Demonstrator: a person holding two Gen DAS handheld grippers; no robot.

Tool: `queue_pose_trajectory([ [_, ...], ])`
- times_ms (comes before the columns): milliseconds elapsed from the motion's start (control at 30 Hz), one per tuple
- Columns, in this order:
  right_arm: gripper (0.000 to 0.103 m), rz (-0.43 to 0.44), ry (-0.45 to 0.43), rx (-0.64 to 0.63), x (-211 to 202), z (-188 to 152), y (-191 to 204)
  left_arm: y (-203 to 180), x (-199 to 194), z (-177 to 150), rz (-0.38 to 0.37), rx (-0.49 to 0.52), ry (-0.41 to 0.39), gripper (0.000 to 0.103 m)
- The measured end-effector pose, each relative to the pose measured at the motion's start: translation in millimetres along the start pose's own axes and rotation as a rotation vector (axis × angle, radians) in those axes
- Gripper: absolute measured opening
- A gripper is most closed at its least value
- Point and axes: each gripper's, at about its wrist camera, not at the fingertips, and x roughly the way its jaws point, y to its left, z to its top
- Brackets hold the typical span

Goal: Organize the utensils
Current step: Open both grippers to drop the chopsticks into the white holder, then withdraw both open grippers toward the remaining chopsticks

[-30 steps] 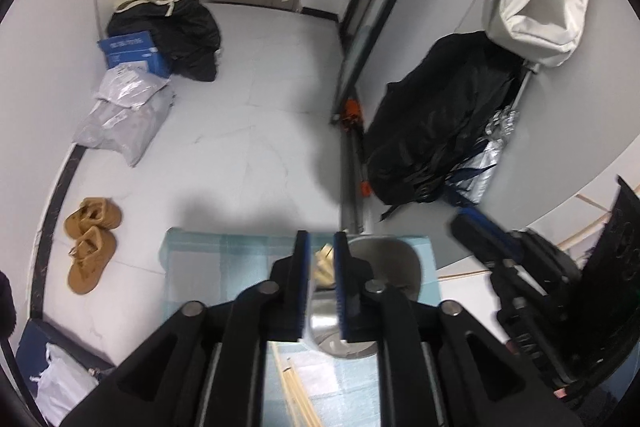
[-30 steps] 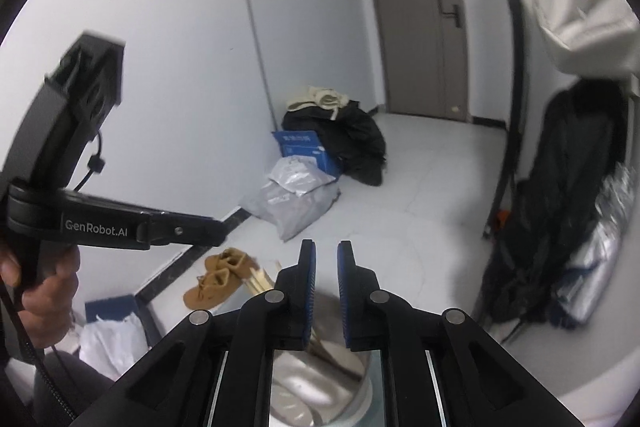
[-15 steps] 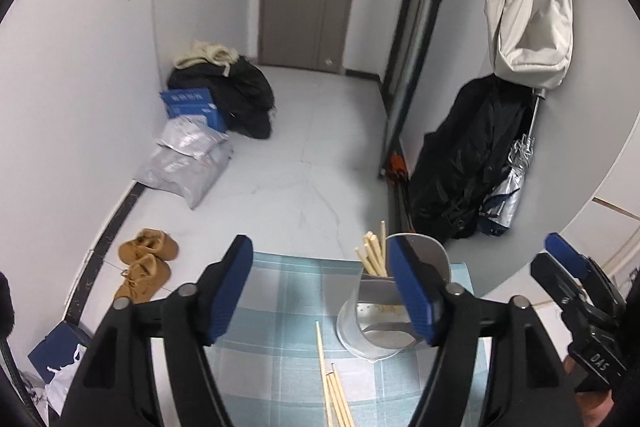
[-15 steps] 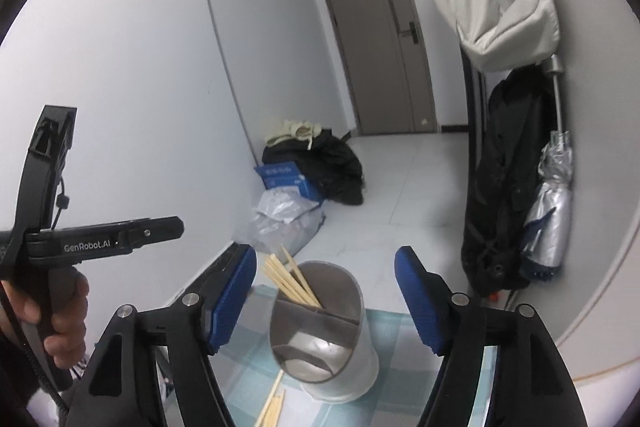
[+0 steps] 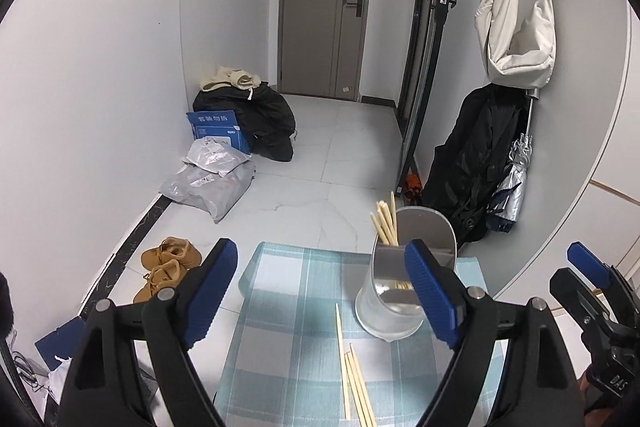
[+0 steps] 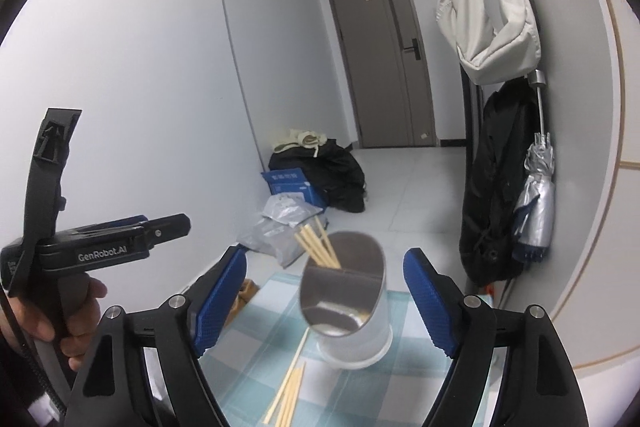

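Observation:
A steel utensil holder stands on a blue checked cloth, with several wooden chopsticks upright in its left compartment. More loose chopsticks lie on the cloth in front of it. My left gripper is open and empty, raised behind the loose chopsticks. My right gripper is open and empty, above the holder, whose chopsticks lean left; loose chopsticks lie below. The left gripper's body shows at the left of the right wrist view.
The small table ends just past the cloth. On the floor beyond lie brown shoes, grey parcels, a blue box and black bags. A black coat, umbrella and white bag hang on the right wall.
Both grippers were shut a second ago over the holder; both have opened wide and drawn back and up. The chopsticks now stand in the holder, free of the grippers.

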Motion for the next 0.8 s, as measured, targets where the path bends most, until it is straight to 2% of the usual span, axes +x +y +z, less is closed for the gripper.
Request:
queue_pose_trajectory([
  [100, 0.085, -0.01, -0.005, -0.01, -5, -13, 5, -1, 0, -14, -0.001, 0.003, 0.004, 0.089],
  [267, 0.09, -0.021, -0.002, -0.013, -8, -39, 11, -5, 0, -34, -0.005, 0.018, -0.018, 0.09],
  [333, 0.098, -0.043, -0.007, -0.006, -9, -51, 10, -5, 2, -42, 0.003, 0.024, -0.028, 0.09],
  [500, 0.099, -0.064, 0.019, 0.007, -7, -75, 6, -7, 11, -58, 0.012, 0.051, -0.028, 0.09],
  [700, 0.099, -0.081, 0.094, 0.015, 4, -99, 2, 14, 15, -74, -0.012, -0.082, -0.041, 0.09],
  [800, 0.099, -0.094, 0.139, 0.009, 12, -110, 3, 18, 23, -82, -0.005, -0.09, -0.022, 0.09],
])
